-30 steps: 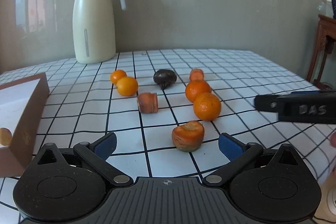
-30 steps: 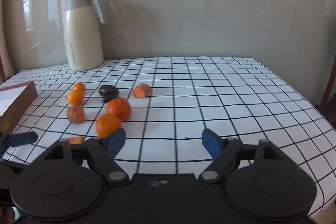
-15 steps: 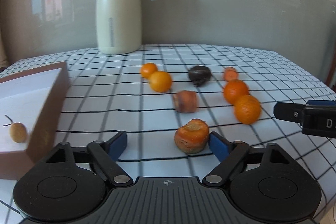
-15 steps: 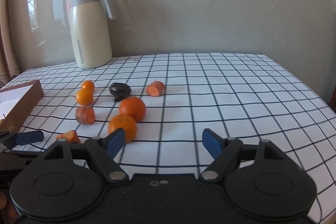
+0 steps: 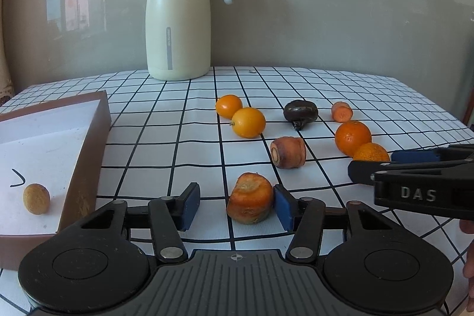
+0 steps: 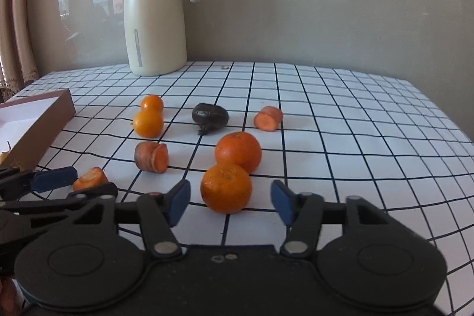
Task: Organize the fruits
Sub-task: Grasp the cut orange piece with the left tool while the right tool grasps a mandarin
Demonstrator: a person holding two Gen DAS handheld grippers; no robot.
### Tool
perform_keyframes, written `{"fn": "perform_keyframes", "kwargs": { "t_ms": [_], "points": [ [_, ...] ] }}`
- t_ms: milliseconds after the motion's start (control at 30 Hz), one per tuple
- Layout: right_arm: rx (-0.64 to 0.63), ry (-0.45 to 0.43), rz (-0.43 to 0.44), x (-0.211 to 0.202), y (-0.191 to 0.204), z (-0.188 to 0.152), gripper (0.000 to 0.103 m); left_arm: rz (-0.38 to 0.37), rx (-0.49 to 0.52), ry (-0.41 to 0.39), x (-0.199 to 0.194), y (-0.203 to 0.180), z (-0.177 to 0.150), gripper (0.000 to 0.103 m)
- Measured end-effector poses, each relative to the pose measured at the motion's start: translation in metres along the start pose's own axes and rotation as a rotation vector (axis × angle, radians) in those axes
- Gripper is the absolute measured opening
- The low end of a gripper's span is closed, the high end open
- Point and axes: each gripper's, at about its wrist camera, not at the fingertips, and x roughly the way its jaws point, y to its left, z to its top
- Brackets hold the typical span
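My left gripper (image 5: 237,205) is open around a carrot stub (image 5: 250,202); its right pad touches the stub, its left pad stands apart. My right gripper (image 6: 226,202) is open with a mandarin (image 6: 226,187) between its pads, not touching. A second mandarin (image 6: 238,151) sits just behind it. Two small oranges (image 5: 248,122) (image 5: 228,106), a dark fruit (image 5: 300,110), another carrot piece (image 5: 288,152) and a small carrot piece (image 5: 341,111) lie on the checked cloth. A brown box (image 5: 89,144) at the left holds one small tan fruit (image 5: 36,198).
A cream thermos jug (image 5: 177,17) stands at the back of the table by the wall. The box's near wall (image 6: 44,126) lies left of the fruit. The table's right edge (image 6: 444,120) falls away at the right.
Both grippers have moved forward and lower. The carrot stub now sits between my left pads, and the near mandarin now sits between my right pads.
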Motion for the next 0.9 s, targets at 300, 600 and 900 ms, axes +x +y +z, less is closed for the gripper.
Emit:
{"fn": "perform_keyframes", "kwargs": {
  "t_ms": [300, 600, 900],
  "points": [
    [-0.027, 0.018, -0.001, 0.003, 0.004, -0.001, 0.029, -0.017, 0.025, 0.004, -0.003, -0.009, 0.000, 0.033],
    [-0.016, -0.005, -0.012, -0.005, -0.001, -0.001, 0.027, -0.047, 0.022, -0.003, -0.009, -0.010, 0.001, 0.032],
    [0.002, -0.033, -0.020, -0.028, -0.004, -0.004, 0.027, -0.056, 0.050, -0.035, -0.035, -0.010, 0.004, 0.032]
  ]
}}
